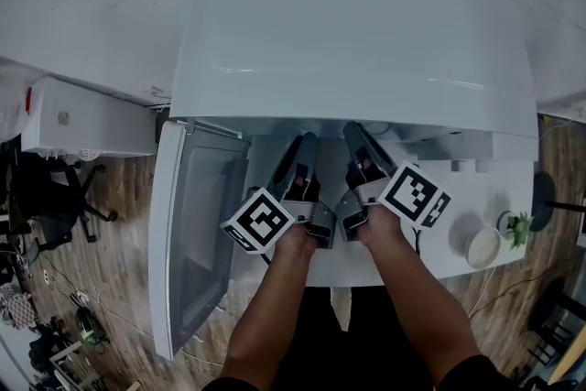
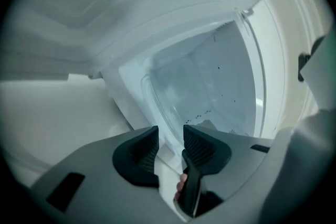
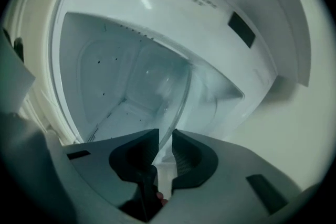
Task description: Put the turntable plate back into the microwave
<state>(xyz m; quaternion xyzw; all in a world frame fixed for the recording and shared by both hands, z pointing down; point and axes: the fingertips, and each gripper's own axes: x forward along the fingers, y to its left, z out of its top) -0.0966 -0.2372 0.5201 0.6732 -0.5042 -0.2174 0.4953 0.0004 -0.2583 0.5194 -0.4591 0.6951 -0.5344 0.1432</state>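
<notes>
Found the plate (image 2: pixel 178 102) inside the microwave (image 1: pixel 357 32), its near rim passing between the jaws of both grippers. Judged it stiff, fairly heavy, slick and breakable; advised holding it by the rim, on two sides, level. Recorded the left gripper (image 2: pixel 170 135) spread wide, pads clear of the rim. Recorded the right gripper (image 3: pixel 166 136) narrower yet parted, apparently not pinching. Noted the door (image 1: pixel 197 233) swung open leftward.

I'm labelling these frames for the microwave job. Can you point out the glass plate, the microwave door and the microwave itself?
glass plate (image 3: pixel 178 102), right gripper view, at its curved rim.
microwave door (image 1: pixel 203 233), head view, on its window pane.
microwave (image 1: pixel 357 32), head view, on its top panel.
</notes>
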